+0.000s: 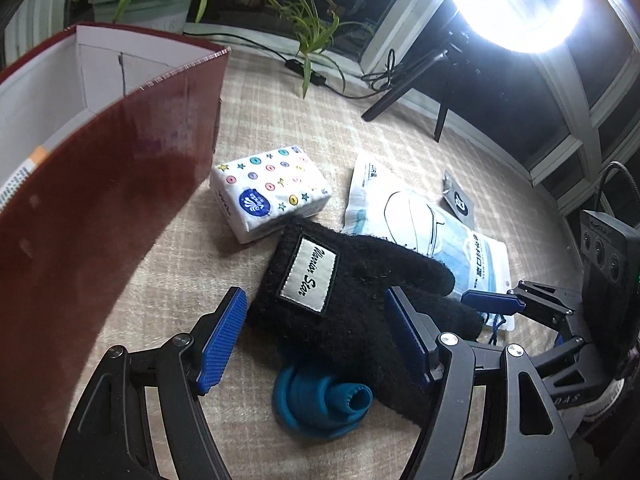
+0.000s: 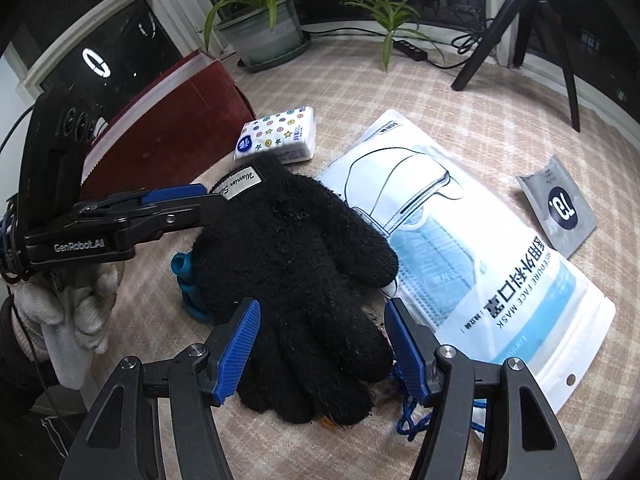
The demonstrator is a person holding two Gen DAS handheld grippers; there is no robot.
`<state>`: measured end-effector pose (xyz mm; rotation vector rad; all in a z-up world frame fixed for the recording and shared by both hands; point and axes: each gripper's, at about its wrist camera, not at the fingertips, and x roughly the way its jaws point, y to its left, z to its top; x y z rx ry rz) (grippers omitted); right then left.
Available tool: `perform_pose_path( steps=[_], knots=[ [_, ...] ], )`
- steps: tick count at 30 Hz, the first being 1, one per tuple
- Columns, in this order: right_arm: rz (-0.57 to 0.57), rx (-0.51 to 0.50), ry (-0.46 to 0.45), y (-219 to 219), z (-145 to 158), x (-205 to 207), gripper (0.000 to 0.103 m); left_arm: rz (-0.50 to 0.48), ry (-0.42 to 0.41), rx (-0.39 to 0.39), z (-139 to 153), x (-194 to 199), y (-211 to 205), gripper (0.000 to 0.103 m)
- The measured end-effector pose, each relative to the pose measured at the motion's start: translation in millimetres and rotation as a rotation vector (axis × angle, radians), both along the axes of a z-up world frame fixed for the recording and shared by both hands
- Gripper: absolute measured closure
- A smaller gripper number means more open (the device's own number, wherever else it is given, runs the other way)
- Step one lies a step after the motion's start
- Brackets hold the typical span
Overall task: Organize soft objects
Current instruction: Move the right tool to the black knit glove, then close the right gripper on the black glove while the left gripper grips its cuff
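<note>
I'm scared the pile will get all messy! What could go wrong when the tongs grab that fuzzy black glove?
Both tongs, left and right, are open around the black glove.

1. The glove lies on top of a blue rubbery thing and partly on the face mask pack, so lifting might drag those along.

2. A blue cord sits by the right tongs and might snag.

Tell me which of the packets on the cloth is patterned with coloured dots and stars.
The tissue pack, beside the red box. The face mask bag shows a mask drawing, and the small grey sachet carries one dark round logo.
</note>
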<state>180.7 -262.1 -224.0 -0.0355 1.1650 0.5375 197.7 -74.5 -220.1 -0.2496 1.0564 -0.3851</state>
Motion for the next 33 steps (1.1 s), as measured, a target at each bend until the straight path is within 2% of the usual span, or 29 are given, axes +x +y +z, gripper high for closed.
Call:
perform_pose_path(
  steps=[10, 13, 17, 23, 24, 29, 33],
  knots=[
    [0.036, -0.016, -0.008, 10.1, -1.2, -0.4, 0.042, 0.018, 0.011, 0.015, -10.4, 10.1, -6.0, 0.032],
    [0.049, -0.023, -0.012, 13.3, -0.9, -1.1, 0.047, 0.044, 0.026, 0.017, -16.3, 11.3, -0.8, 0.032],
    [0.063, -0.034, -0.014, 15.9, -2.1, -3.0, 0.054, 0.018, 0.006, 0.031, -16.4, 8.4, -6.5, 0.034],
    [0.059, -0.036, -0.02, 16.0, -0.4, -3.5, 0.074, 0.005, -0.025, 0.054, -14.6, 3.9, -17.7, 0.068],
    [0.056, -0.036, -0.022, 15.8, 0.4, -3.4, 0.079, 0.003, -0.035, 0.058, -13.1, 2.2, -19.6, 0.071],
    [0.047, -0.025, -0.03, 14.2, 5.4, -5.1, 0.09, -0.013, -0.084, 0.059, -3.8, -5.3, -31.0, 0.076],
    [0.037, -0.026, -0.044, 15.9, 10.0, -11.6, 0.094, -0.022, -0.104, 0.036, 4.9, -8.8, -34.3, 0.077]
  ],
)
